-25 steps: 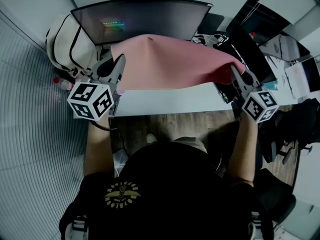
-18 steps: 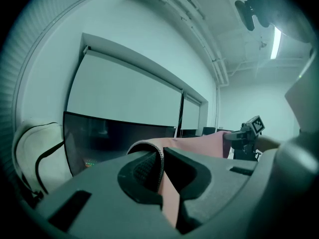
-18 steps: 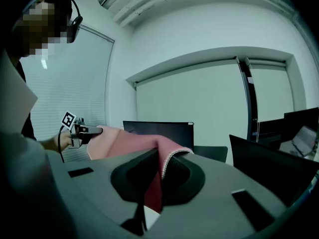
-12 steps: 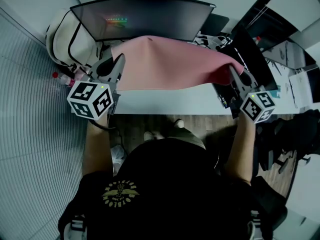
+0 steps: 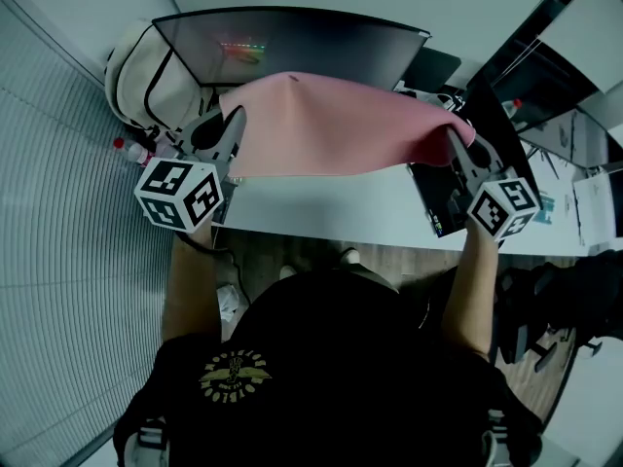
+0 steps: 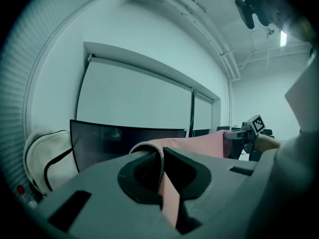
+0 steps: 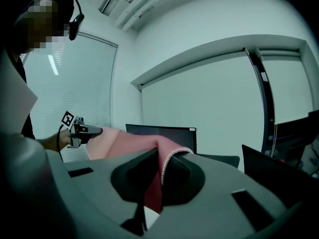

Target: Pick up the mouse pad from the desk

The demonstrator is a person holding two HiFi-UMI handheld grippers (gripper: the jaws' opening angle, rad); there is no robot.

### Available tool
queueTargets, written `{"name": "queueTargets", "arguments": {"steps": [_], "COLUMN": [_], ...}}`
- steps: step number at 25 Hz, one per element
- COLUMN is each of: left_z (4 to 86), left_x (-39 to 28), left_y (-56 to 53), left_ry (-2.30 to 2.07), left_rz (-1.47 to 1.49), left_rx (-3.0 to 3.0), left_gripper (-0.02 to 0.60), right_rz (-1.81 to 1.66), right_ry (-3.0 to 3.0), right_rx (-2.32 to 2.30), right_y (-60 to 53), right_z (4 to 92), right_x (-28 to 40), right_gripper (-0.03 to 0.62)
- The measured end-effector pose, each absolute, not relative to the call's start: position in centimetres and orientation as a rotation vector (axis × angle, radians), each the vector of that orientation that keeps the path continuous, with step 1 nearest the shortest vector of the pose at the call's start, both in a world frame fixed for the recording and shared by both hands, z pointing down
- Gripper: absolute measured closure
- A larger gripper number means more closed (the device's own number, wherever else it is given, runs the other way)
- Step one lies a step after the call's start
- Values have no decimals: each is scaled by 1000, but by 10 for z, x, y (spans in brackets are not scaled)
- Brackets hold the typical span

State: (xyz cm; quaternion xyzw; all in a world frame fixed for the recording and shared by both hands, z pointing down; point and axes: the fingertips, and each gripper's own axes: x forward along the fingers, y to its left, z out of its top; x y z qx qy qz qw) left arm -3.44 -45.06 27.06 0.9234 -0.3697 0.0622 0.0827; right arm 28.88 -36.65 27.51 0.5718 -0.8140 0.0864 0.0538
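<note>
In the head view, the pink mouse pad is held up over the white desk, near the curved monitor. The left gripper is at its left corner and the right gripper at its right corner. A cream bag sits at the far left. The left gripper view shows its jaws pinching the pad's stitched edge. The right gripper view shows its jaws clamped on the opposite edge

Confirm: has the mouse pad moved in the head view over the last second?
Yes, slightly. Against the monitor, the mouse pad has slid toward the picture's left: its right corner overhangs the monitor's right end less than before.
</note>
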Motion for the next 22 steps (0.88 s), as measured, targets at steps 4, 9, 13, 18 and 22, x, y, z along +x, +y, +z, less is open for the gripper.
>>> {"name": "queueTargets", "arguments": {"steps": [4,9,13,18,22], "left_z": [258,260,263,275,281], "left_x": [-35,-39,-41,-41,-44], "left_y": [-454,-455,-454,-449,-451], "left_ry": [-1136,-1134,-1128,-1091,-1075], "left_rz": [173,192,209,248,257], "left_rx": [2767,2766,2762,2762,2761], "left_gripper": [560,560,560,560,560], "right_rz": [237,246,270,308,339], "right_ry": [-2501,-2511,-2510,-2493,-2484], "right_rx": [1726,1732,1732,1751,1756], "right_y": [-375,-376,-374,-366,-365], "right_z": [264,269,275,288,299], "right_x": [291,288,287,286,281], "right_gripper": [577,577,577,577,577]}}
